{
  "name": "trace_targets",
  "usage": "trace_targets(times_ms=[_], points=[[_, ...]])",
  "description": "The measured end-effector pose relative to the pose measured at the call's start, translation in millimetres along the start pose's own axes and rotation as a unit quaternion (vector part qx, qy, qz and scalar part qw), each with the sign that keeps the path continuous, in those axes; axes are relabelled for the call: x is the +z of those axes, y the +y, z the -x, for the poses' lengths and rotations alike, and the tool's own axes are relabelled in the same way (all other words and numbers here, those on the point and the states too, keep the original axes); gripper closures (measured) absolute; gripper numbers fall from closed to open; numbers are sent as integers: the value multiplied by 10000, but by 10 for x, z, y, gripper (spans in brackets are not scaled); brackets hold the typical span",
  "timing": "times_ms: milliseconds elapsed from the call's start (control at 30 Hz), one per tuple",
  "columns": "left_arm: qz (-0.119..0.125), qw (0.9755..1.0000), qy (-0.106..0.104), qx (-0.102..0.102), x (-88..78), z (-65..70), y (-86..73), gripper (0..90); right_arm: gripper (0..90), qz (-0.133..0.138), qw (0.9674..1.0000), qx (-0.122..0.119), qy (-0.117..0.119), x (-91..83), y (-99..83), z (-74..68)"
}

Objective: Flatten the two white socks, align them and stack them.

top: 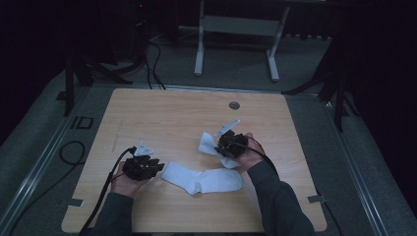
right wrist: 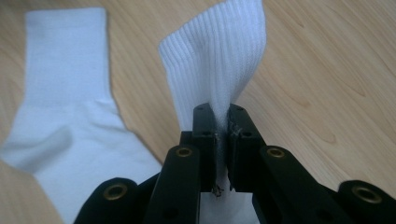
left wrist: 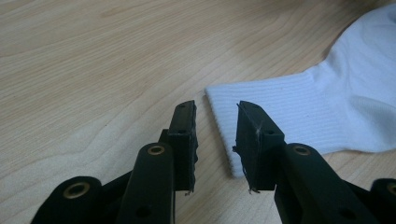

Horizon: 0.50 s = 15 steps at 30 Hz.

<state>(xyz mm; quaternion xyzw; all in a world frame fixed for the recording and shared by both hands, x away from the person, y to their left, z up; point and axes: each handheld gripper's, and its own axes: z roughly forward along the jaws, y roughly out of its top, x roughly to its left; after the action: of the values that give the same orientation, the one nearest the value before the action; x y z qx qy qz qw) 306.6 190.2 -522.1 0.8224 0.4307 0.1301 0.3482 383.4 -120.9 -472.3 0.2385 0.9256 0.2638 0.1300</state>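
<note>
In the high view, a light wooden counter (top: 162, 118) carries two white socks and no readable writing or brand; the dark marks on the floor to its left are too dim to read. The left hand (top: 129, 181) rests low on the counter near its front left edge, gripping the left tool (top: 156, 166), which points right, towards the flat sock (top: 202, 180); that sock lies bent at the heel in front of the centre, with its cuff end just beside the tool's tips. The right hand (top: 251, 156) is raised over the counter's middle right, holding the right tool (top: 220, 142) turned to the left, and the second sock (top: 210, 145) hangs from it, crumpled. In the left gripper view, the left tool (left wrist: 215, 140) stands partly open with its jaws apart and nothing clamped; the ribbed cuff of the flat sock (left wrist: 299, 112) lies on the wood, its corner reaching into the gap, though pad contact cannot be judged. In the right gripper view, the right tool (right wrist: 220, 140) is pinched tight on the ribbed cuff of the second sock (right wrist: 219, 56), which fans out beyond the pads, while the flat sock (right wrist: 70, 116) lies on the counter at left.
</note>
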Motion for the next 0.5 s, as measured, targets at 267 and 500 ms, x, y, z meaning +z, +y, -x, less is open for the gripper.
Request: trace_targets(times_ms=[267,500], points=[[2,10000,30,0,-20,-19,-10,683,831,53,9998,-151,76,-37,113,-175],[3,10000,44,-37,-28,-27,-19,688,829,99,9997,-187,86,-123,181,-260]])
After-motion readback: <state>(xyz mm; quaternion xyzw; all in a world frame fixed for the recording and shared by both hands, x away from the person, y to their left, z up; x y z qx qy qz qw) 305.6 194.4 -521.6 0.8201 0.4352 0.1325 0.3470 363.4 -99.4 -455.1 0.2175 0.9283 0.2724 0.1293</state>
